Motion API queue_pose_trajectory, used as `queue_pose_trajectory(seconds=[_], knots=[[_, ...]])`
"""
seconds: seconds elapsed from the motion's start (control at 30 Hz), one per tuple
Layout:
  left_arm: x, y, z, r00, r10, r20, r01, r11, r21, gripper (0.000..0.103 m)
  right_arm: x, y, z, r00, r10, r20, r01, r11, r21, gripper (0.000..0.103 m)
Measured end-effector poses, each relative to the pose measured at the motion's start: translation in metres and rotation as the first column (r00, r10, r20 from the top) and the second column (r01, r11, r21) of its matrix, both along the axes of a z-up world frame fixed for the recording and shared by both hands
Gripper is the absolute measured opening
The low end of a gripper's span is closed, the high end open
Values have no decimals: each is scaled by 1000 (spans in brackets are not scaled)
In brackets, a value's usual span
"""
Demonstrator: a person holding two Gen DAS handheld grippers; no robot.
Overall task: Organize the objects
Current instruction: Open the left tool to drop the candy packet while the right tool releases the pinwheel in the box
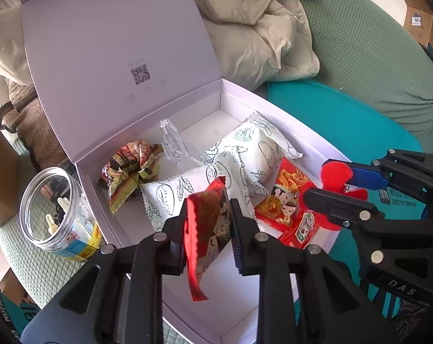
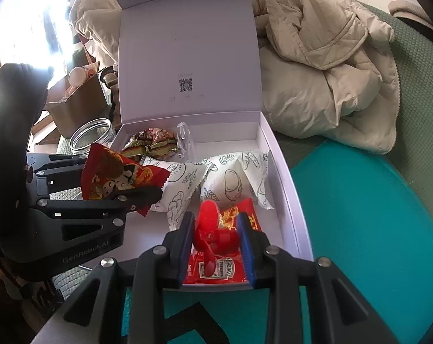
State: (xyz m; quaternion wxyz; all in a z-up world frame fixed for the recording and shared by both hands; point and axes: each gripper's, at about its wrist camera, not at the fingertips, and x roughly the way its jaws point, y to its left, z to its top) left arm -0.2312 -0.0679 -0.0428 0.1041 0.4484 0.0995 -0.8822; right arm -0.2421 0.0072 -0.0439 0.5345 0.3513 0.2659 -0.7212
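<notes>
An open white box (image 1: 302, 132) lies on a sofa with its lid (image 1: 116, 43) raised. Inside are two white bread packets (image 1: 262, 149) (image 1: 170, 197), a crumpled brown-green wrapper (image 1: 130, 169), a clear wrapper (image 1: 170, 140), a red cartoon packet (image 1: 285, 197) and a ketchup sachet (image 1: 305, 226). My left gripper (image 1: 209, 220) is shut on a second red cartoon packet (image 1: 208, 246), held over the box's near part. My right gripper (image 2: 216, 223) is shut on a small red plastic propeller toy (image 2: 209, 215) above the ketchup sachet (image 2: 222, 269), at the box's near right corner.
A clear jar (image 1: 58, 215) with a few small pieces lies left of the box. A beige jacket (image 1: 259, 28) is heaped behind it. A teal cushion (image 1: 345, 120) sits right of the box on the green sofa cover (image 1: 374, 43). A brown cardboard box (image 2: 79, 109) stands far left.
</notes>
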Motion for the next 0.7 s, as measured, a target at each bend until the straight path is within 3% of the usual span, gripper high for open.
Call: queue_pose_trajectory(seconds=[0.23, 0.4, 0.7], knots=[[-2, 6, -10, 998, 35, 52, -31, 995, -91, 26, -2, -2, -10, 999, -22, -50, 24, 999, 30, 30], [3, 1, -13, 998, 46, 34, -44, 997, -65, 27, -5, -1, -14, 999, -37, -38, 39, 998, 42, 30], [10, -5, -7, 995, 95, 13, -94, 994, -51, 38, 0, 2, -2, 998, -51, -48, 52, 999, 0, 31]])
